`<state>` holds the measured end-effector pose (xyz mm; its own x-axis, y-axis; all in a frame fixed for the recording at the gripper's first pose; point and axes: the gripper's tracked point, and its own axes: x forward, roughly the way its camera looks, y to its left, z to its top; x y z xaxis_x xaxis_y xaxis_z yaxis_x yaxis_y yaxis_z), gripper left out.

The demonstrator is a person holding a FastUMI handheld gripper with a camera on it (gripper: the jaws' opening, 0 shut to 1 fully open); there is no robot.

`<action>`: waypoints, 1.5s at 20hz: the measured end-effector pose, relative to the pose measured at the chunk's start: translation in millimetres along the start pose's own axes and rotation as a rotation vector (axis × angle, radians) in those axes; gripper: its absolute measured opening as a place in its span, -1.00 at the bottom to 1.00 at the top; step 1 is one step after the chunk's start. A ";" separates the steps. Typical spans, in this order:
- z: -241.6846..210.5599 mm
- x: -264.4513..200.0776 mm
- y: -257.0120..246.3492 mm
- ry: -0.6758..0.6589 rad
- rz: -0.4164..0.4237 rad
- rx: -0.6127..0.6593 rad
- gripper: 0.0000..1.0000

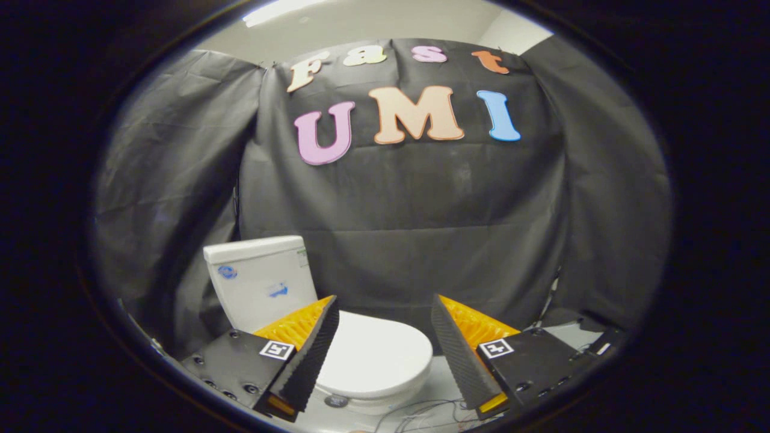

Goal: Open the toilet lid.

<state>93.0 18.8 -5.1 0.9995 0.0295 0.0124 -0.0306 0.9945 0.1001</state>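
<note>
A white toilet stands on the floor below and ahead of me. Its lid (376,355) lies flat and closed over the bowl, with the white tank (261,282) upright behind it to the left. My gripper (385,307) hovers above the lid, open wide, with nothing between its fingers. The left finger (313,352) overlaps the lid's left side and the tank's lower corner. The right finger (457,355) stands just past the lid's right edge. I cannot tell how far above the lid the fingers are.
Black cloth (421,210) walls the booth behind and beside the toilet. Thin cables (415,415) trail over the pale floor in front of the bowl. A dark device (592,343) lies on the floor to the right, beyond the right finger.
</note>
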 end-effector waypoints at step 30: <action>-247.0 -12.3 115.9 -0.159 -0.628 1.202 0.77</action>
<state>79.5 158.5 -239.4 0.8384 -0.4841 -0.2503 0.3536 0.1337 0.9258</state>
